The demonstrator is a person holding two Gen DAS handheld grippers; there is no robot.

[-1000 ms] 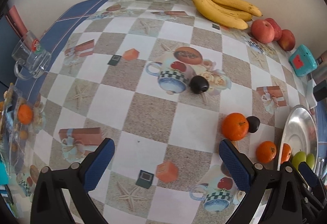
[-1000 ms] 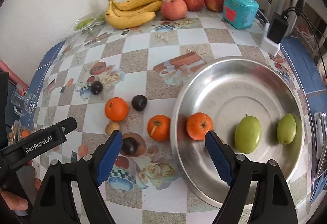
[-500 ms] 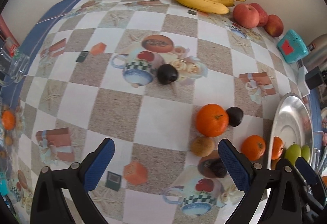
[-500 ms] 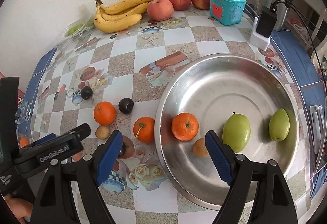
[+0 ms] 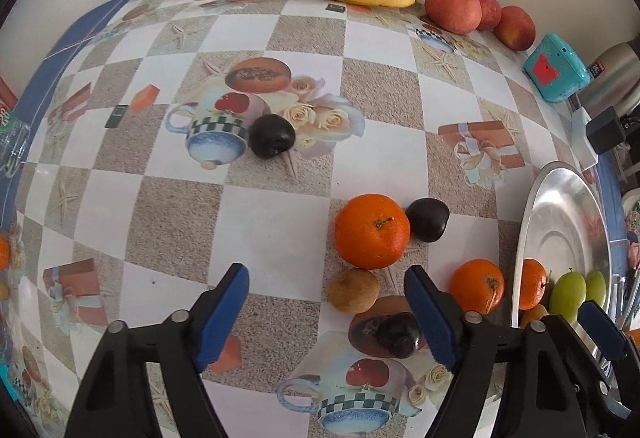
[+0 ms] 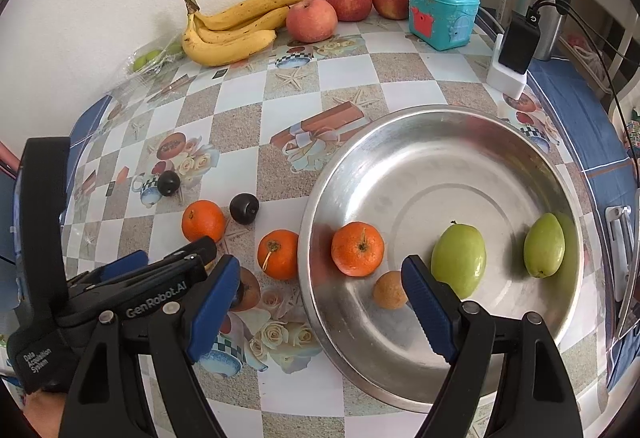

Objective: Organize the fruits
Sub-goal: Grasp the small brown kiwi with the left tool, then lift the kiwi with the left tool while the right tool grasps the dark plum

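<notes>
Here the left gripper (image 5: 326, 304), jaws just narrowed yet empty, hangs over a small brown fruit (image 5: 353, 290) at four o'clock from a dark plum (image 5: 272, 136), while the right gripper (image 6: 320, 302) gapes empty above the steel bowl (image 6: 400, 378)

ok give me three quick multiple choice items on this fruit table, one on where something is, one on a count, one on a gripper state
1. Where do the bananas lie?
A. in the steel bowl
B. by the wall at the table's far edge
C. between the left gripper's fingers

2. How many oranges lie inside the steel bowl?
A. one
B. two
C. three

3. How does the right gripper stand?
A. shut on a green fruit
B. shut on an orange
C. open, holding nothing

Key: 1 B, the bunch rests against the wall beside the red apples. 2 A, one orange lies in the bowl, with two green fruits and a small brown fruit; two more oranges lie on the tablecloth. 3 C, its blue pads stand apart with nothing pressed between them.
</notes>
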